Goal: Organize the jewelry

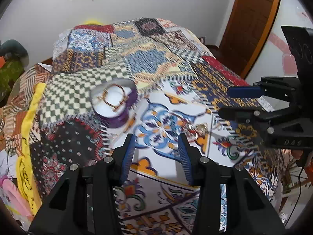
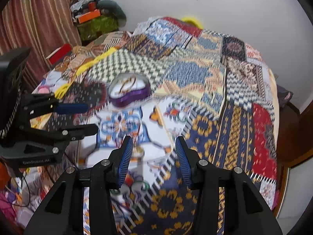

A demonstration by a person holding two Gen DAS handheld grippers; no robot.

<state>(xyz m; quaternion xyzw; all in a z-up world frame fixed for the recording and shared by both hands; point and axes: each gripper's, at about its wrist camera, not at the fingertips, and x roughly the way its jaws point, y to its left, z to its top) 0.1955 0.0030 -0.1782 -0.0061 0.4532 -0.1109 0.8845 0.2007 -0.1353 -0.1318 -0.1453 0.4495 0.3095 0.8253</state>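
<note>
A purple jewelry box (image 1: 115, 102) with a white lining sits on the patterned quilt and holds gold bangles (image 1: 114, 97). It also shows in the right wrist view (image 2: 130, 93). A small cluster of loose gold and red jewelry (image 1: 195, 130) lies on the quilt, just beyond my left gripper's right finger; in the right wrist view the cluster (image 2: 139, 150) is blurred, near the left finger. My left gripper (image 1: 156, 146) is open and empty. My right gripper (image 2: 153, 148) is open and empty, and shows at the right of the left wrist view (image 1: 232, 102).
The patchwork quilt (image 1: 152, 62) covers the whole bed. A yellow cloth (image 1: 29, 137) and a pink item lie along its left edge. A wooden door (image 1: 252, 19) stands at the right. A pile of clutter (image 2: 95, 17) sits by the striped curtain.
</note>
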